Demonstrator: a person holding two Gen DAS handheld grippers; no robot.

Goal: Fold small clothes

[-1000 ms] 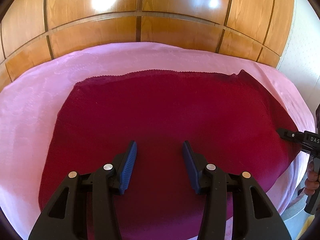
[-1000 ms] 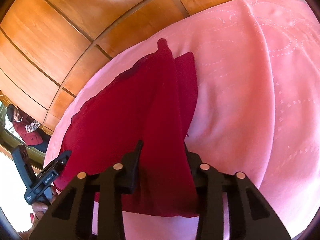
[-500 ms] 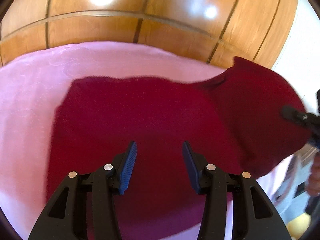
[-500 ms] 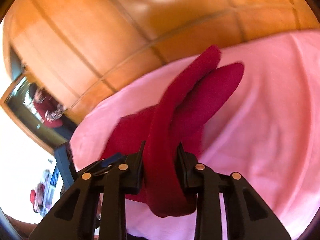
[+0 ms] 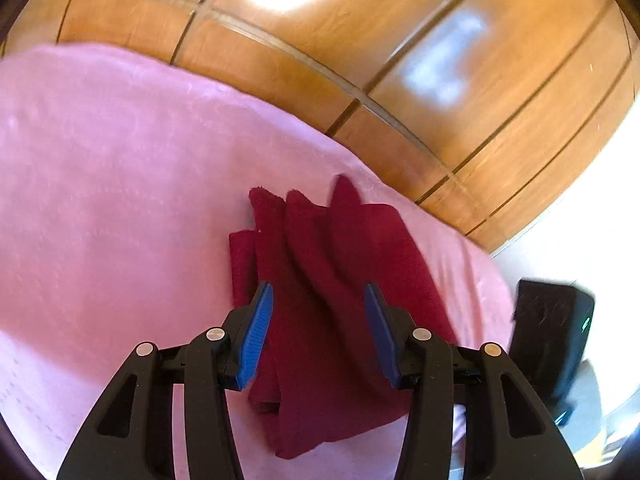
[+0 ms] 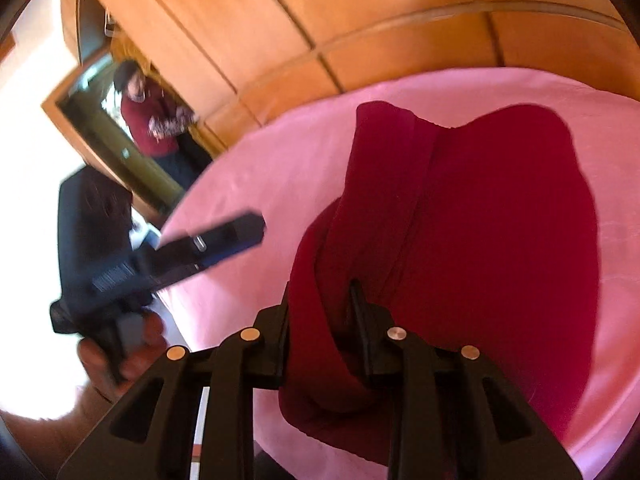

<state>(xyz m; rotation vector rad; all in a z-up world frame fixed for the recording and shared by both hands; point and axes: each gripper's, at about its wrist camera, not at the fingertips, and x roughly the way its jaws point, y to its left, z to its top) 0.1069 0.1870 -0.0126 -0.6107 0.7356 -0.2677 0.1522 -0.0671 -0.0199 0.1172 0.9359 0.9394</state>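
The dark red knitted cloth (image 6: 500, 240) lies bunched in soft folds on the pink quilted bedspread (image 6: 280, 168), short of the edge that meets the glossy wooden panelled wall (image 6: 360, 20). It looks light and limp, with a slightly fuzzy weave: it should drape and slump rather than hold a crease, and loose layers will likely slide over one another, so the safest hold is probably at a corner or hem with every layer caught together. The right gripper (image 6: 320, 304) is clamped on a gathered ridge at the near end of the cloth, fabric packed between its black jaws and spilling below them. In the left wrist view the left gripper (image 5: 318, 316) has its blue-padded jaws apart, the cloth's folds (image 5: 340, 280) showing between them, with neither pad visibly pressing on it. To the left of the cloth, off the bedspread's side, the person's hand (image 6: 120, 356) holds the left gripper's black body. Farther off, a mirror in a wooden frame (image 6: 120, 128) reflects a standing person. Nothing lies on the bedspread to obstruct a fold.
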